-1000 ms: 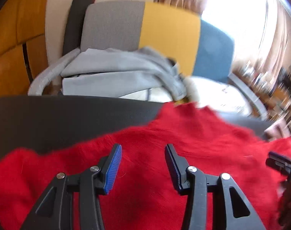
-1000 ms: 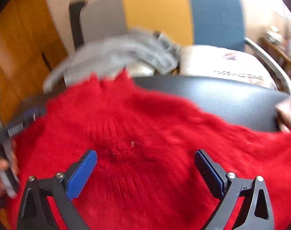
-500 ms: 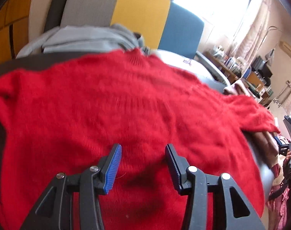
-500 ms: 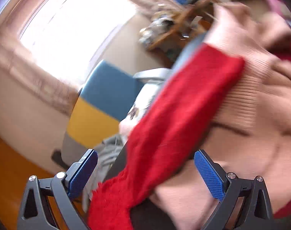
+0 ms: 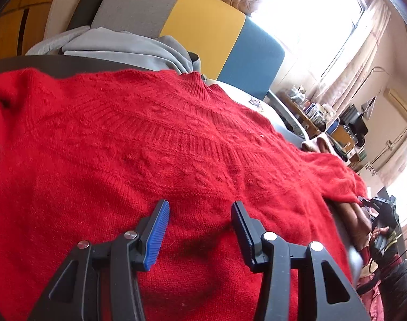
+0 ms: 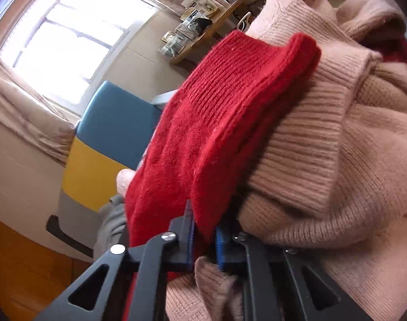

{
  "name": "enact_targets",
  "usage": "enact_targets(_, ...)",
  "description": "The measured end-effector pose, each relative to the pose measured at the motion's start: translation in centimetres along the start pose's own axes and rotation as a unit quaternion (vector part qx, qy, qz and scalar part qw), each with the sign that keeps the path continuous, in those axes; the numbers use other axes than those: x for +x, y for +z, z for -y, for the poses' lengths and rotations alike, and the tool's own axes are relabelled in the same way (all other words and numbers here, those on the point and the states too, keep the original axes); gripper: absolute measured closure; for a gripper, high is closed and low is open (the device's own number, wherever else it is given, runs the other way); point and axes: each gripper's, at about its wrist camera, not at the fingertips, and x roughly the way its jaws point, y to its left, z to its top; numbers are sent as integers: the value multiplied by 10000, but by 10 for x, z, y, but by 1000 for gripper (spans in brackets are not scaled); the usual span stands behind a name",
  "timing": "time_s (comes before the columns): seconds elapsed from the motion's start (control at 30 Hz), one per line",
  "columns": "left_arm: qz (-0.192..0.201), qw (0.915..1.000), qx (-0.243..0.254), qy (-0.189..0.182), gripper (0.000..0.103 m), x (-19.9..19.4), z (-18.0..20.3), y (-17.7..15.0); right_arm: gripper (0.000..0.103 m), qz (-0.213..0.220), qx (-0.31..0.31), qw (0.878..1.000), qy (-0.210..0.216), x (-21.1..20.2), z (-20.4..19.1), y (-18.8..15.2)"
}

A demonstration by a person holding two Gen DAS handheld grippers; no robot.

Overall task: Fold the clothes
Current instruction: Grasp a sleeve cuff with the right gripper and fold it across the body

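right wrist view: the right gripper (image 6: 203, 236) has just closed, its blue pads pinching the sleeve (image 6: 225, 123) of the red sweater (image 5: 155, 144), which lies over a pink sweater (image 6: 337, 160). left gripper (image 5: 199, 228) hovers over the spread sweater, fingers apart, gripping nothing.

Left tongs (image 5: 199, 220), low in the frame: black angular arms with triangular cut-outs, round silver screw heads at the joints, and ribbed blue pads (image 5: 156, 236) on the inner faces. Right tongs (image 6: 203, 236), bottom centre: same black arms, silver screws, blue pads.
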Motion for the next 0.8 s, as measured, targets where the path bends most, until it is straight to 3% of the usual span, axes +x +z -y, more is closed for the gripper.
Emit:
enact_targets(0.13, 24, 10000, -35, -41, 54, -2, -1, -2, 92, 237, -1080, 9932, -374, -28, -45, 1)
enact_targets(0.33, 59, 9995, -206, -225, 54, -4, -8, -2, 92, -52, -1814, 9833, 155, -14, -125, -1)
enact_targets(0.5, 76, 9988, -317, -357, 54, -4, -12, 0, 92, -910, -2367, 9630, 913, 56, -215, -86)
enact_targets(0.6, 86, 9982, -390, -441, 54, -4, -15, -1, 92, -1602, -2700, 9382, 1456, 90, -261, -165)
enact_targets(0.73, 95, 9977, -442, -504, 54, -5, -16, -1, 84, -2555, -3639, 8822, 1550, 124, -302, -287)
enact_targets(0.8, 102, 9974, -471, -534, 54, -5, -17, -1, 49, -2641, -4248, 8556, 1328, 125, -306, -331)
